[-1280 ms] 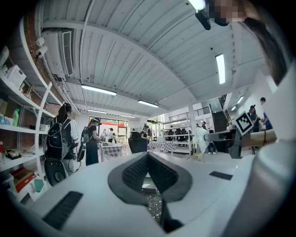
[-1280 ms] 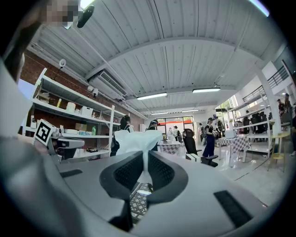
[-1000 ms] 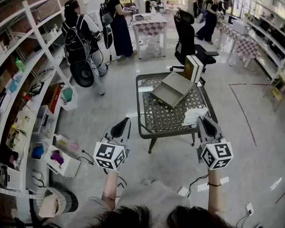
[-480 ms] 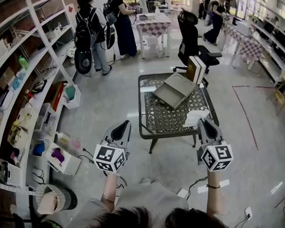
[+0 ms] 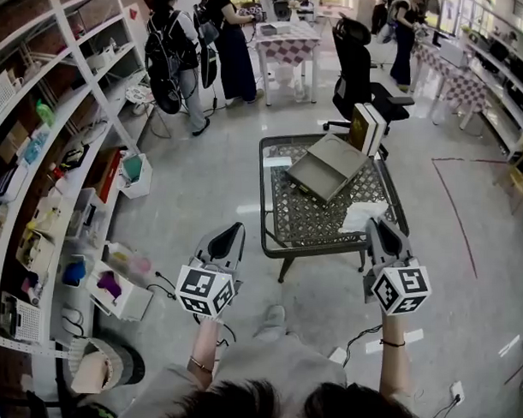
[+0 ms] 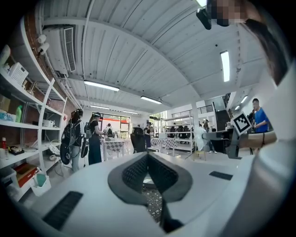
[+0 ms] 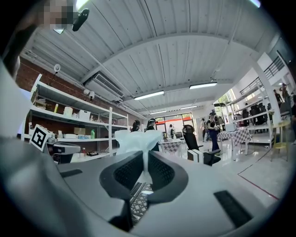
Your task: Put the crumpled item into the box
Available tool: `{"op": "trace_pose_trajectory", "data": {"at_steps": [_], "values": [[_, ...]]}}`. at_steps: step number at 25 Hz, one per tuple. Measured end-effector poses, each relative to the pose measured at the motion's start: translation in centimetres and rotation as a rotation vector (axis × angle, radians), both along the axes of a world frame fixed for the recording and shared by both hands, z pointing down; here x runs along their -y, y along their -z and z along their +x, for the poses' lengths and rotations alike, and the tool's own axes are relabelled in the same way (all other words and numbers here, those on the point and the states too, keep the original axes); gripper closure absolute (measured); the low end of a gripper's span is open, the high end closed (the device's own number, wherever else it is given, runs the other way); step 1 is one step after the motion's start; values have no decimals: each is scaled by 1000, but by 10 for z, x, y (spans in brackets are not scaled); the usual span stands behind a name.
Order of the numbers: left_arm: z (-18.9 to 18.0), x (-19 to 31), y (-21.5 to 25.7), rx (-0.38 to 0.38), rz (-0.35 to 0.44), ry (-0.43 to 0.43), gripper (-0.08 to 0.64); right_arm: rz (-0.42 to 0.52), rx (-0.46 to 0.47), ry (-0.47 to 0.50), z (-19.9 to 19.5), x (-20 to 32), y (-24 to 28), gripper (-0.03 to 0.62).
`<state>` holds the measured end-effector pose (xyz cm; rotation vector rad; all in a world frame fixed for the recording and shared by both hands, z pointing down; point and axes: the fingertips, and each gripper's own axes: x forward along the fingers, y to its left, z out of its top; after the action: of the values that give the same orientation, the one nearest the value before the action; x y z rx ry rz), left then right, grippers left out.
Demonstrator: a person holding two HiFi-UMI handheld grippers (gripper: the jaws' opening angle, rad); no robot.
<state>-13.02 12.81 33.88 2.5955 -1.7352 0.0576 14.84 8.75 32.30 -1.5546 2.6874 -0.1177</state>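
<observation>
In the right gripper view a white crumpled tissue [image 7: 138, 140] sticks up from between the jaws. My right gripper [image 7: 146, 160] is shut on it. The head view shows that right gripper [image 5: 378, 223] over the near right corner of the metal lattice table [image 5: 278, 240], the tissue [image 5: 361, 215] at its tip. A grey open box [image 5: 325, 167] lies tilted on the table's far side, apart from both grippers. My left gripper [image 5: 230, 236] hangs over the floor left of the table. Its jaws meet at the tip with nothing in them, as the left gripper view [image 6: 148, 155] confirms.
An upright book [image 5: 364, 128] stands behind the box and a black office chair [image 5: 355, 72] behind the table. Shelving [image 5: 49, 154] with floor bins [image 5: 115, 286] runs along the left. People [image 5: 175, 48] stand at far tables. Cables [image 5: 163, 288] trail on the floor.
Both grippers keep their places, the right still holding the tissue. The person with the backpack at the back left has walked further away, toward the far table.
</observation>
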Motion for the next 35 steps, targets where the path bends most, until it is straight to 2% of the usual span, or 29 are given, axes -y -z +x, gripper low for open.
{"op": "trace_pose_trajectory", "data": {"at_steps": [17,24,35], "values": [[-29,101,-13,-37,-9,-76,543,-31,-19,-69,-26,78,-15,541],[-33,141,-16,-35,-7,-139,543,-44,9,-118,-34,106,-23,541],[-28,173,-42,-51,-82,-184,543,-105,25,-151,-41,140,-40,541]]}}
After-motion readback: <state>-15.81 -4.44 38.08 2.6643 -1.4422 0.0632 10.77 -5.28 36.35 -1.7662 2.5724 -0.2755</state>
